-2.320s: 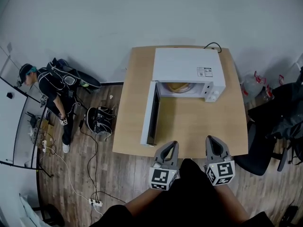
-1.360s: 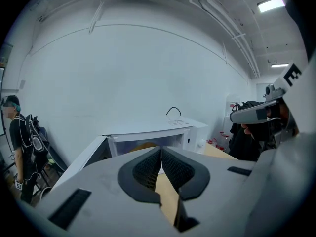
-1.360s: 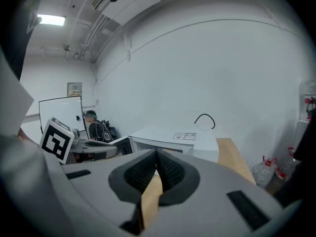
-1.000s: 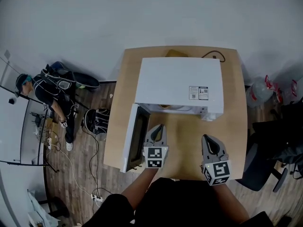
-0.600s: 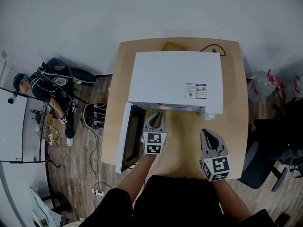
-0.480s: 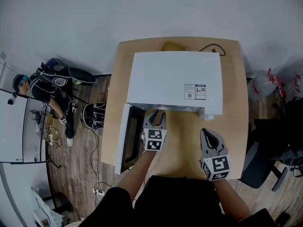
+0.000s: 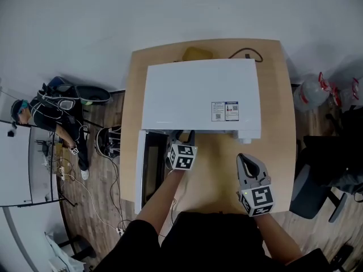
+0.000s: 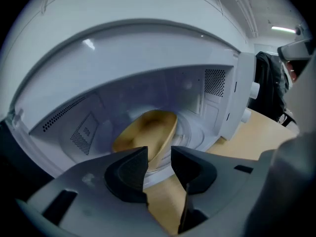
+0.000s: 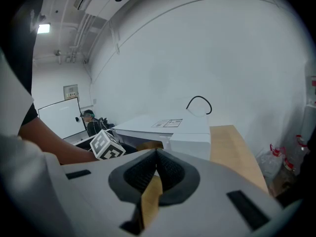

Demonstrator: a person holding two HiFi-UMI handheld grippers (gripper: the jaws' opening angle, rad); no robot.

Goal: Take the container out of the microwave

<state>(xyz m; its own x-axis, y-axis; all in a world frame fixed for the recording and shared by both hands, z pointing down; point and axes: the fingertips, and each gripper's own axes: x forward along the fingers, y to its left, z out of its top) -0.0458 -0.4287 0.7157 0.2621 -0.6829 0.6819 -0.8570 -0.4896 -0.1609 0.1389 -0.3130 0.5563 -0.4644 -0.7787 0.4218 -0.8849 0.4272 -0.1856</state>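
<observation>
As the left gripper [image 8: 159,158] dips at the mouth of the microwave [image 7: 201,95], its jaws are opening with nothing pinched. The tan container [image 8: 148,132] sits inside the cavity, its near rim showing through the gap, pads off it. From overhead, the white top hides the container entirely. There's a label [image 7: 225,111] on that top, print too small to read. The right gripper [image 9: 157,168] hangs over the table [image 7: 278,152], jaws together, empty. The door [image 7: 146,171] stands swung open at left. Behind the microwave a tan object [image 7: 197,53] is half hidden, and I can't say what it is.
</observation>
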